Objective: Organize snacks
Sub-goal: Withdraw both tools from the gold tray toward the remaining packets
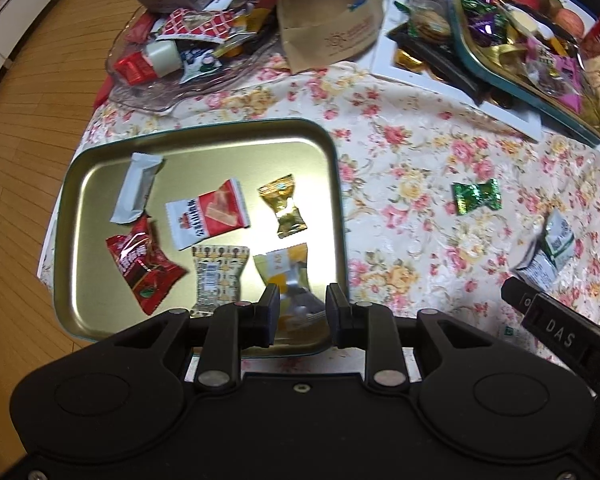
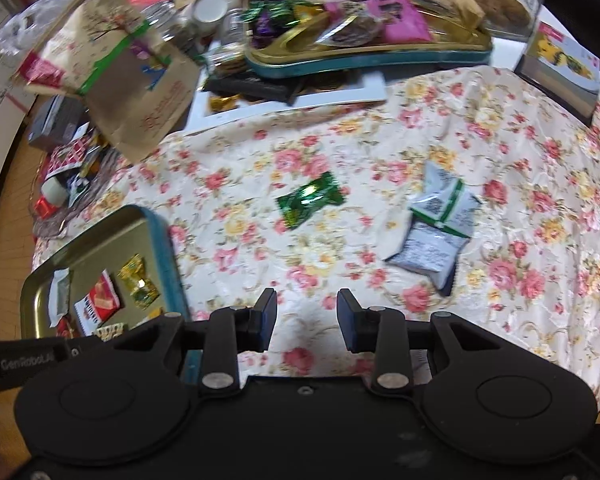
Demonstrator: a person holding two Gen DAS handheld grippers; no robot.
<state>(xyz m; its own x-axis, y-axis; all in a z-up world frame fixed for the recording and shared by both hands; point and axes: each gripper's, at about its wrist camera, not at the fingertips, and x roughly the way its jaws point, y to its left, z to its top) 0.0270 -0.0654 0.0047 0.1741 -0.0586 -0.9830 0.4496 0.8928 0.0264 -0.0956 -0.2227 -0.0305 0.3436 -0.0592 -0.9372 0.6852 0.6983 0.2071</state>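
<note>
Left wrist view shows the left gripper (image 1: pixel 302 312) low over the near edge of the gold tray (image 1: pixel 204 136), its jaws apart with the yellow packet (image 1: pixel 288 276) lying between and just ahead of them; I cannot tell if the pads touch it. I judge this packet is just being set down among the other snacks in the tray.

In the right wrist view the right gripper (image 2: pixel 307 316) hangs above the floral cloth (image 2: pixel 500 152) with jaws apart and nothing between them. The green candy (image 2: pixel 310 199) lies ahead of them, slightly to the left, its long axis running diagonally from near-left to far-right. The next move probably calls for turning the jaws across this axis, then lowering onto its middle.
</note>
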